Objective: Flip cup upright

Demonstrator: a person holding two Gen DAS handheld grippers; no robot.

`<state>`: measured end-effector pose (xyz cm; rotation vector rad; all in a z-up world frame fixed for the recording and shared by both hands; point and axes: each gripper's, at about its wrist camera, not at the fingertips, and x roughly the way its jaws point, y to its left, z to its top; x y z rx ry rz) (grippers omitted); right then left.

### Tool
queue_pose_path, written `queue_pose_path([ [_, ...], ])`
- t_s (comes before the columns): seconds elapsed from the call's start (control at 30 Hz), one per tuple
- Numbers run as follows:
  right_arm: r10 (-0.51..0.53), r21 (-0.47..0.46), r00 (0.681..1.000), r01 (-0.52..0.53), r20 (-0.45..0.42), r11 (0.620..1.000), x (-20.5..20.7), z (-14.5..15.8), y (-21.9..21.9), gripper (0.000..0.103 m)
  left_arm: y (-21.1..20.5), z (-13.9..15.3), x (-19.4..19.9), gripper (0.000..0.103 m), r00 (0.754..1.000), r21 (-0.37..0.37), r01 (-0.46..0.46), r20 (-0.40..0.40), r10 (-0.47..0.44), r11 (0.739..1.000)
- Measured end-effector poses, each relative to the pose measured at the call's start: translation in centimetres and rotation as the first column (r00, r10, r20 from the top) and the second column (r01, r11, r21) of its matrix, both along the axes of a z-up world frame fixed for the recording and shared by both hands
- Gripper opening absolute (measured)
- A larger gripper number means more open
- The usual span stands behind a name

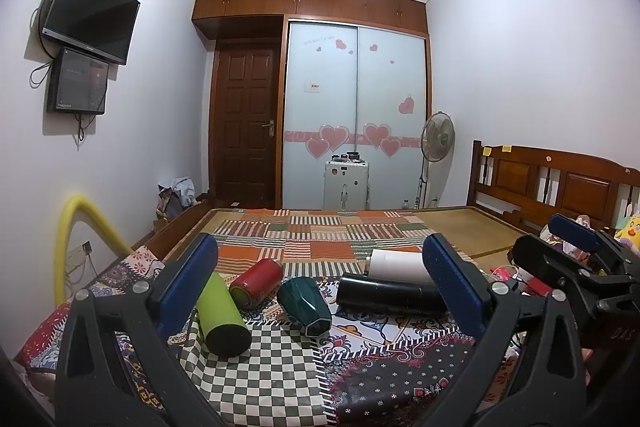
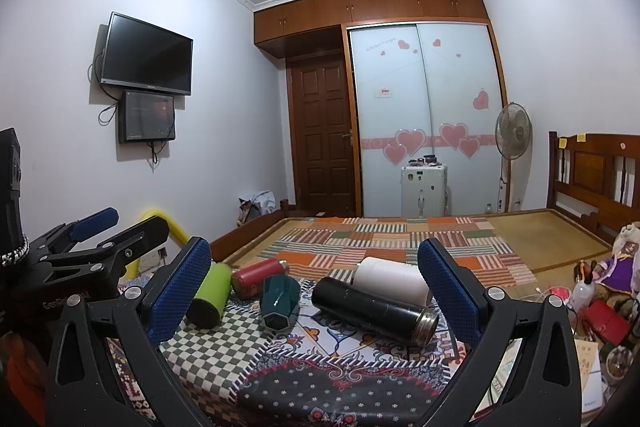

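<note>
Several cups lie on their sides on the patchwork bed cover: a green tumbler (image 1: 222, 315) (image 2: 210, 293), a red bottle (image 1: 256, 283) (image 2: 256, 277), a dark teal faceted cup (image 1: 306, 305) (image 2: 278, 301), a black flask (image 1: 390, 295) (image 2: 372, 307) and a white cup (image 1: 396, 265) (image 2: 390, 279). My left gripper (image 1: 320, 287) is open and empty, held above and short of the cups. My right gripper (image 2: 316, 287) is open and empty too, also short of them. Each gripper shows in the other's view, the right one (image 1: 576, 259) and the left one (image 2: 100, 239).
The bed's wooden headboard (image 1: 552, 183) runs along the right. Toys and small clutter (image 2: 600, 291) sit at the right edge. A yellow foam tube (image 1: 76, 223) curves at the left bedside. A suitcase (image 1: 346, 183), a fan (image 1: 438, 139) and a wardrobe stand beyond the bed.
</note>
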<state>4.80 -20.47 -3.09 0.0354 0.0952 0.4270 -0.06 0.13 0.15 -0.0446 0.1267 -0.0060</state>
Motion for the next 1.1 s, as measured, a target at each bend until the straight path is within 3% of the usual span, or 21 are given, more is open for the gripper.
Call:
queue_pose_path([
  [1.1,-0.001,-0.001,1.000,0.001,-0.013,1.000,0.06,-0.14,0.27,0.103,0.72,-0.28,0.61,0.103,1.000,-0.013,-0.006,-0.012,0.006,1.000],
])
